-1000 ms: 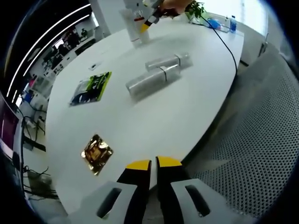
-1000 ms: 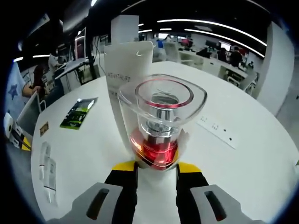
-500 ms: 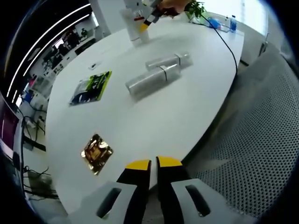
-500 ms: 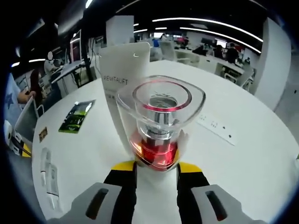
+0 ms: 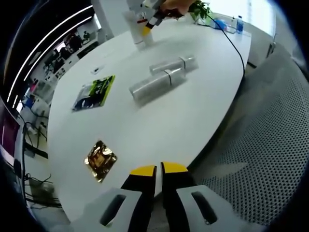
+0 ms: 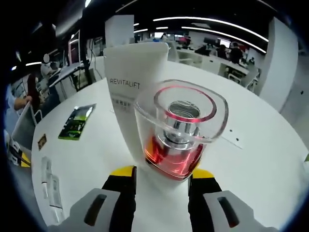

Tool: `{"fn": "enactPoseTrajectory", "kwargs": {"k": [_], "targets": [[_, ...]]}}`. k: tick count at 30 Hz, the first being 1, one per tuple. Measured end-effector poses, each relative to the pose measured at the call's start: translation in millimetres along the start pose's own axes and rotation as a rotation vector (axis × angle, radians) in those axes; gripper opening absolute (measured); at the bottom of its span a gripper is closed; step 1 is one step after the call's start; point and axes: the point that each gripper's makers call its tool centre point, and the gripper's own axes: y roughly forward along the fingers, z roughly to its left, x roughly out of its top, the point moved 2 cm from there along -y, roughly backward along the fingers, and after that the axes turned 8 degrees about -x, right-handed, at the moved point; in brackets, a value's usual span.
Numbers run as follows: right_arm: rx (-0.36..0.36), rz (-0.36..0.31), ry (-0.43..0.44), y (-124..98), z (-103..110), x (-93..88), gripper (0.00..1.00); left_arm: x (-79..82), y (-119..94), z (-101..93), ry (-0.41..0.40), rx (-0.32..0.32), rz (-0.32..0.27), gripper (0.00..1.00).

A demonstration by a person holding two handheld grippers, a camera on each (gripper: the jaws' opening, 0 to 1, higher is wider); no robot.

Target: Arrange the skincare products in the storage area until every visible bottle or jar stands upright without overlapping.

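White table (image 5: 193, 111), striplit open office

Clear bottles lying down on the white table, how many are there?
2. Both clear plastic bottles lie side by side mid-table in the left gripper view: the nearer bottle and the farther bottle. Others may be hidden.

The table (image 5: 159, 121) is showing plain white, with a green-and-black sachet (image 5: 94, 91) and a gold foil packet (image 5: 100, 160) lying on it beside two clear, silvery bottles (image 5: 161, 77). The clear bottle (image 6: 179, 130) is showing a red base and rim ring around a silver pump. The tube (image 6: 133, 92) is showing white with dark lettering, and both the right gripper (image 6: 161, 176) and the left gripper (image 5: 153, 170) are showing yellow tips on black jaws.
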Motion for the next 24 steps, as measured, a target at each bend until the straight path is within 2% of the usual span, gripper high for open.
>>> {"fn": "enactPoseTrajectory", "kwargs": {"k": [17,20,24], "targets": [[-0.019,-0.013,0.035,-2.3,-2.4,-1.5,0.38,0.3,-0.1,-2.1,0.020,-0.012,-0.002,0.02],[-0.034,0.003,0.078,-12.0,1.8,-13.2,0.42,0.1,-0.3,-1.5,0.022,-0.013,-0.003,0.02],[0.005,0.032,0.090,-38.2,30.2,-43.4,0.41,1.4,-0.5,-2.3,0.028,-0.016,-0.009,0.01]]}}
